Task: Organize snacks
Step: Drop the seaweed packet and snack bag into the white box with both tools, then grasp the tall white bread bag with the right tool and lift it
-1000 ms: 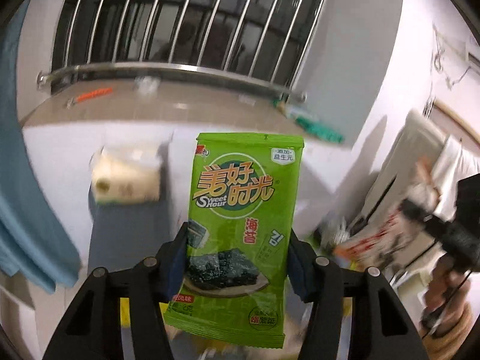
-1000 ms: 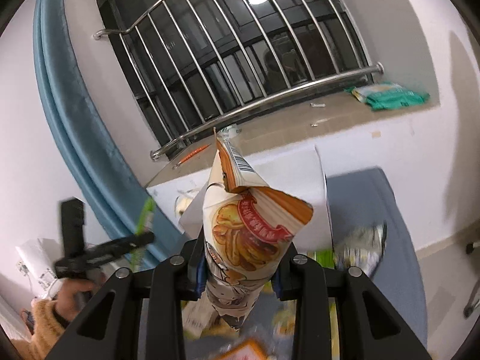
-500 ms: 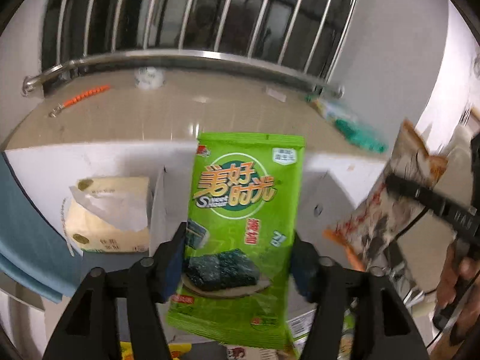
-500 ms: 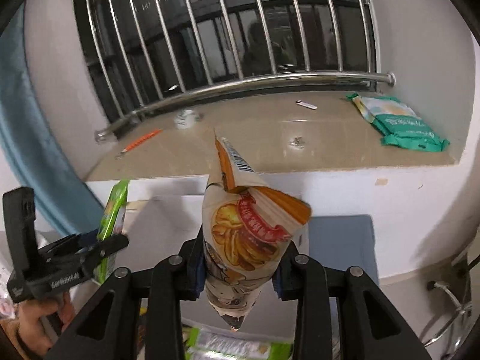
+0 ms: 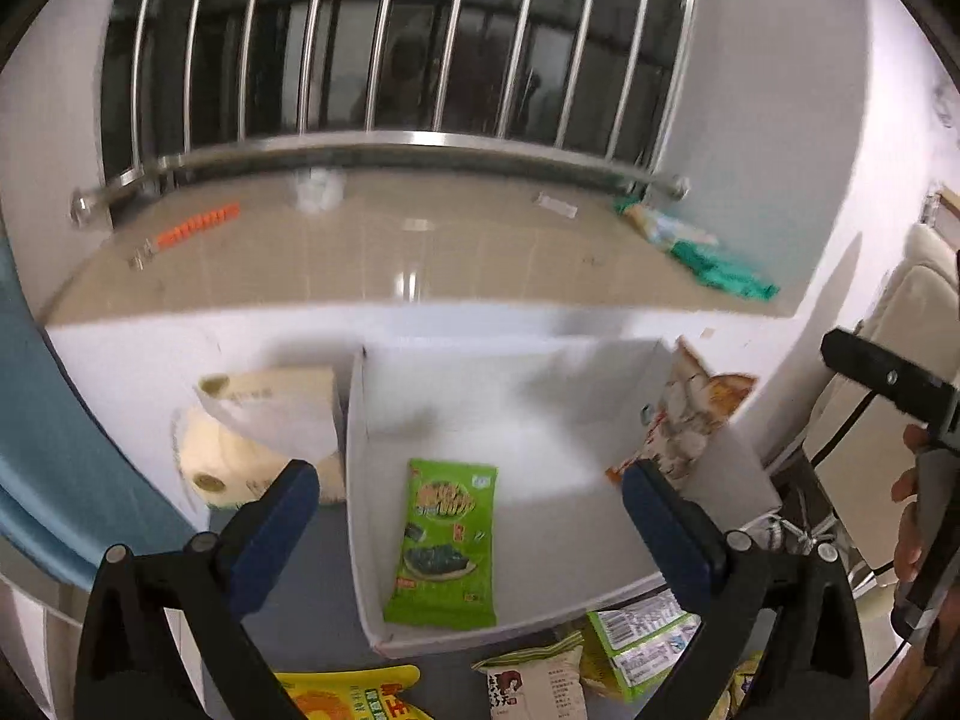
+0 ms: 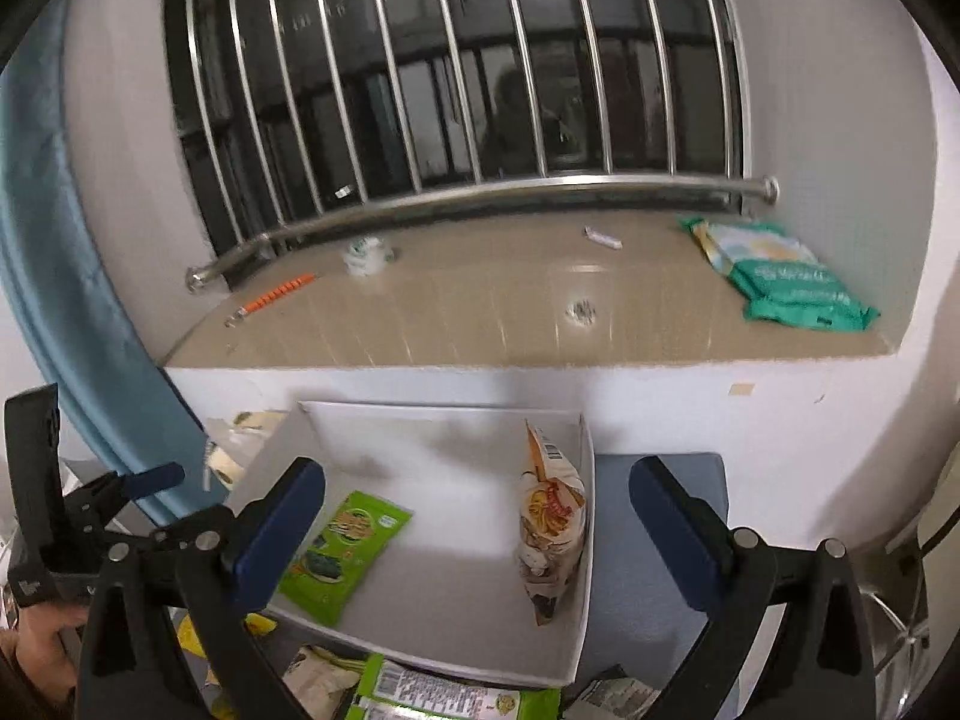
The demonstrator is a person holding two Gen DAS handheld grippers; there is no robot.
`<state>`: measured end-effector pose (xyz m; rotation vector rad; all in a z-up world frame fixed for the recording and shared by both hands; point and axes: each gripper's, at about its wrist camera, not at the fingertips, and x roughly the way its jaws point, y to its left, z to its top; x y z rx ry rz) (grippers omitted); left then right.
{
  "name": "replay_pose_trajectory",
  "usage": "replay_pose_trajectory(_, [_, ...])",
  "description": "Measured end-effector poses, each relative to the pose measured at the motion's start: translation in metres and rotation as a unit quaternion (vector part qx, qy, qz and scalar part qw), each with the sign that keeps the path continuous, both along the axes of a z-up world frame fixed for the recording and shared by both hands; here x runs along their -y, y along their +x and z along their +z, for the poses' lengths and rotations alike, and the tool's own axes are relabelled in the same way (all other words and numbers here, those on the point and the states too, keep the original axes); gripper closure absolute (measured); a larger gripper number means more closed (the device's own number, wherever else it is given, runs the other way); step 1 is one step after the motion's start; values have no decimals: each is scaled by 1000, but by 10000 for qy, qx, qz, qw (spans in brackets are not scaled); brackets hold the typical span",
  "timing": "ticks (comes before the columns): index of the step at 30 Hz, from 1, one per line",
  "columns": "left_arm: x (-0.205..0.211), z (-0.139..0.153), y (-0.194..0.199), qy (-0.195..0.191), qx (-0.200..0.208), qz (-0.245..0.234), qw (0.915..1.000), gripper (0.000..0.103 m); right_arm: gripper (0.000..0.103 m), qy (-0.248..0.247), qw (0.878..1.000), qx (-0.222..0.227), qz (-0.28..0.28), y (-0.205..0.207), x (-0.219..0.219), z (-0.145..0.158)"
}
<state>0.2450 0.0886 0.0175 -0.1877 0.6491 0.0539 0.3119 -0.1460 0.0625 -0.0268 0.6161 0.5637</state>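
Both grippers have just been opening and now stand wide with nothing between the jaws: the left gripper [image 5: 465,498] and the right gripper [image 6: 477,516] hang over the white box [image 6: 585,594]. The green seaweed packet [image 5: 447,543] lies flat on the floor of the box, toward its left wall; the orange chip bag [image 6: 549,531] stands on its edge against the right wall of the box. I judge the chip bag is the risk; it only leans, so it may tip over the low wall, or fall flat if a gripper brushes it. More snacks [image 5: 534,681] lie in front of the box; reaching for them, a finger could catch the thin front wall and shift the box.
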Motion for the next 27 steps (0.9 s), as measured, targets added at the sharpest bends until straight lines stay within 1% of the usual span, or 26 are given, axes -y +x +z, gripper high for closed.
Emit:
replay_pose_trajectory(4, [12,13,-40,178,279,-279,9991,0,0,281,9992,263,146,-40,18,10])
replay_pose_trajectory(7, [22,14,-76,246,378,-460,9979,0,0,336,9983,402,264,-73,32,7])
replay_pose_trajectory(10, [32,4,-108,238,247,-662,9972,0,0,404,9978,416,309,-108,48,-4])
replay_pose_trajectory(12, [36,-5,-130,88,163,-741,9971,0,0,511,9975,355,336,-130,57,-15])
replay_pose_trajectory(14, [38,-14,-147,-89,101,-777,9969,0,0,601,9974,235,329,-153,65,-31])
replay_pose_trajectory(16, [36,-22,-166,-281,142,-705,9970,0,0,689,9970,85,352,-173,66,-49])
replay_pose_trajectory(19, [33,-33,-192,-345,156,-562,9977,0,0,723,9956,-350,492,-192,59,-78])
replay_pose_trajectory(22, [31,-42,-215,-295,197,-515,9980,0,0,726,9918,-821,659,-197,45,-105])
replay_pose_trajectory(25, [28,-46,-231,-257,231,-543,9979,0,0,458,9902,-1106,722,-190,22,-121])
replay_pose_trajectory(27, [23,-46,-237,-238,266,-504,9981,0,0,376,9880,-1252,819,-186,7,-130])
